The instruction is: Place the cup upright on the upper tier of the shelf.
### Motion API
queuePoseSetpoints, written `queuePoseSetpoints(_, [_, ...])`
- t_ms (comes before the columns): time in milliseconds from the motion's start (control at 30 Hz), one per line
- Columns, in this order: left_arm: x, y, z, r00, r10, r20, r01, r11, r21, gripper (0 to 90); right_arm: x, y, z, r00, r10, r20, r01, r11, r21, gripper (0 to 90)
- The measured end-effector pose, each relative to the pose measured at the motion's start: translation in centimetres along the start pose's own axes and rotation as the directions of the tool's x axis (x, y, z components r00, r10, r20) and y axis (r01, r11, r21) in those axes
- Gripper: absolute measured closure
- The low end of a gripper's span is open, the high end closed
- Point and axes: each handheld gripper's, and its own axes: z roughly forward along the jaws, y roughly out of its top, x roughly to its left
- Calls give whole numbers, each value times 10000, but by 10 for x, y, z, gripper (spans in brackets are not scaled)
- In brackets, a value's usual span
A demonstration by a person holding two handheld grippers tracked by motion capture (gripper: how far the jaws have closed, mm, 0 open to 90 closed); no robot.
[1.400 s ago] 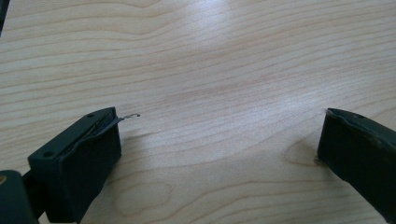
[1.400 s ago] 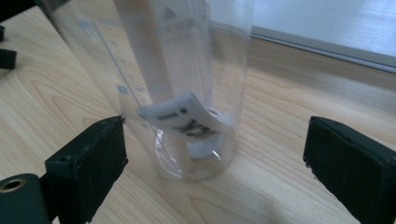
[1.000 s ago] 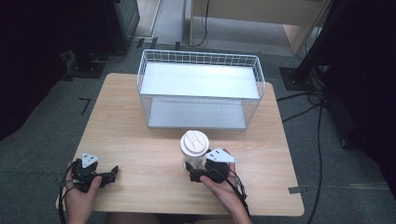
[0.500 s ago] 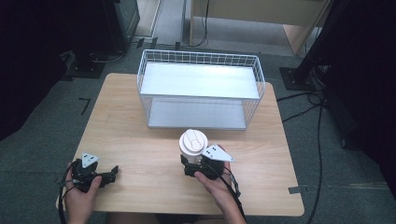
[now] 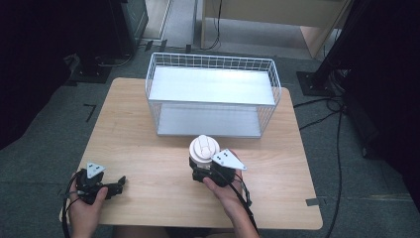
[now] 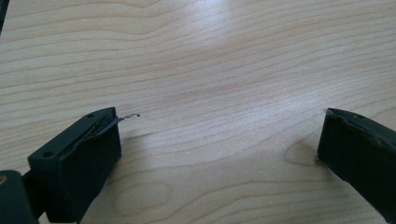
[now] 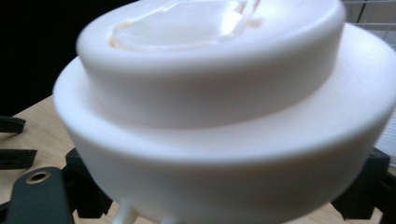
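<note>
A pale wooden counter (image 5: 148, 148) with rounded corners is standing on grey carpeted floor (image 5: 44, 124), with dark furniture and black cables (image 5: 341, 114) lying around it. At the counter's far side a white wire basket (image 5: 213, 64) is sitting, its grid walls enclosing a flat pale bottom. Just in front of the basket, near the counter's middle, the right claw (image 5: 200, 171) is gripping a white paper cup (image 5: 204, 148) capped with a domed white plastic lid; the cup is standing upright, and from above the lid is showing a raised round top with moulded ridges. In the right gripper view the lid (image 7: 210, 93) is looming large and smooth, stepped in two rings, with black jaws pressing in low on either side. The left claw (image 5: 118, 182) is resting near the counter's front left corner, well apart from the cup; in the left gripper view its jaws are standing wide apart over bare wood grain (image 6: 210, 70), holding nothing.
</note>
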Motion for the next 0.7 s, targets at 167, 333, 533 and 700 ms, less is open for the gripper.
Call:
queuePoseSetpoints(167, [0, 0, 0, 10000, -2, -1, 2, 10000, -5, 1, -2, 5, -2, 9993, 107, 364, -99, 9998, -198, 153])
queuePoseSetpoints(333, [0, 0, 0, 10000, -1, -1, 1, 10000, -4, 1, -2, 10, -4, 9993, 100, 367, -84, 9990, -447, 155])
queuePoseSetpoints(533, [0, 0, 0, 10000, -14, -4, 14, 10000, -15, 1, -1, 27, -7, 9989, 69, 468, -22, 9949, -1006, 158])
queuePoseSetpoints(700, [0, 0, 0, 10000, -10, -4, 10, 10000, -16, 1, 0, 37, -8, 9988, 10, 500, 49, 9930, -1183, 158])
